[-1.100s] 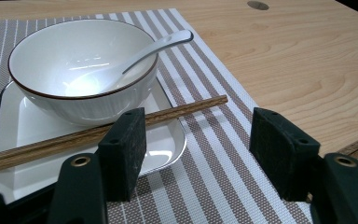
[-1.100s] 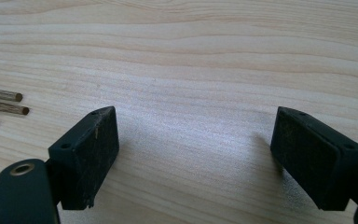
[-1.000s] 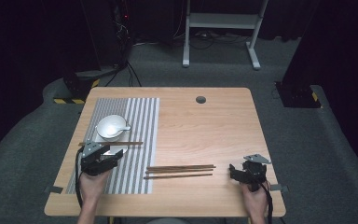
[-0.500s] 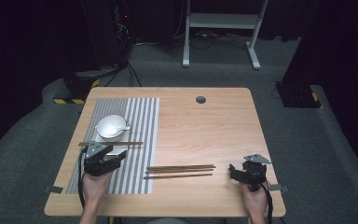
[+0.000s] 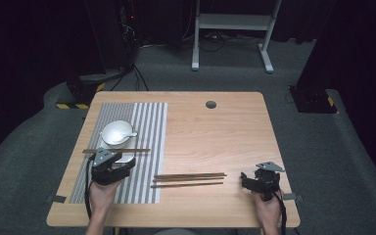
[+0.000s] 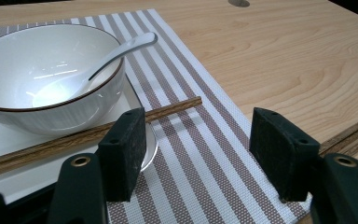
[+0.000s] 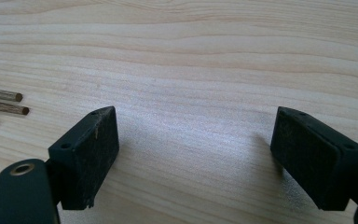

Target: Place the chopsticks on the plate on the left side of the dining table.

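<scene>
Left gripper view: left gripper (image 6: 205, 154) wide open, empty

Wooden table (image 5: 215, 132); striped placemat (image 5: 147, 127), chopsticks (image 5: 188, 179)

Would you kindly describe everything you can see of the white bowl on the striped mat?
The white bowl looks like glossy ceramic, round, with a thin dark line along its rim. It stands upright on a white tray on the striped mat. A white spoon lies inside, its handle resting over the rim. A wooden chopstick lies just in front; contact is unclear.
</scene>
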`<state>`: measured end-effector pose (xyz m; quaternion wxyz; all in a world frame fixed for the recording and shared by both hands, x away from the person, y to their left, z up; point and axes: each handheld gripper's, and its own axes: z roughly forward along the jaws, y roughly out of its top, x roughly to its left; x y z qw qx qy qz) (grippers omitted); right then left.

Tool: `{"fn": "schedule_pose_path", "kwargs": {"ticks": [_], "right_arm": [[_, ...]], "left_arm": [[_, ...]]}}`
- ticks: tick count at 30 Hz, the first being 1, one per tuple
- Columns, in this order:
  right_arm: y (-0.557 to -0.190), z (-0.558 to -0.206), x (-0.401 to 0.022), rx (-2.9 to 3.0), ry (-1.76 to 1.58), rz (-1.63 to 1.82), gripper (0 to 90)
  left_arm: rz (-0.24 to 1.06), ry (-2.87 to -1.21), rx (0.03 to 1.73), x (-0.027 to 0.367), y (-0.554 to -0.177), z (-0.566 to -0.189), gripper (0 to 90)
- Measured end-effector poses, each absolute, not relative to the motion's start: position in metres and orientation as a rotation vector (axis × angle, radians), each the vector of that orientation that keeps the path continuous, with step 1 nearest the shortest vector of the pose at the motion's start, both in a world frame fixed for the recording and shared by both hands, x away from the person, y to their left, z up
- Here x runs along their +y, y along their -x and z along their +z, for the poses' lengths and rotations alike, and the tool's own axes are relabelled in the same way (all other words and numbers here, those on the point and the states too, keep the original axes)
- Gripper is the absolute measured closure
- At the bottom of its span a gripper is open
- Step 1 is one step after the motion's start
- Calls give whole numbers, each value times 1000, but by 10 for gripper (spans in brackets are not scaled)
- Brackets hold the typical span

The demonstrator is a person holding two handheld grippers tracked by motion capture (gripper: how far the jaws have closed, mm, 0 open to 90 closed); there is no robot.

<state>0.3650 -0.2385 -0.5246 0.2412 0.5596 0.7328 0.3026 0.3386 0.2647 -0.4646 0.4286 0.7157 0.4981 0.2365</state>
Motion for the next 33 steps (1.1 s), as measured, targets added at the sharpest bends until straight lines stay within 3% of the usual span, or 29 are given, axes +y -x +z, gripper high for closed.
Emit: {"fn": "schedule_pose_path", "kwargs": {"ticks": [33], "right_arm": [[-365,-525,-239,2004,-1531,828,151]], "left_arm": [[593,-1834,1216,247,-336,-472,365]]}}
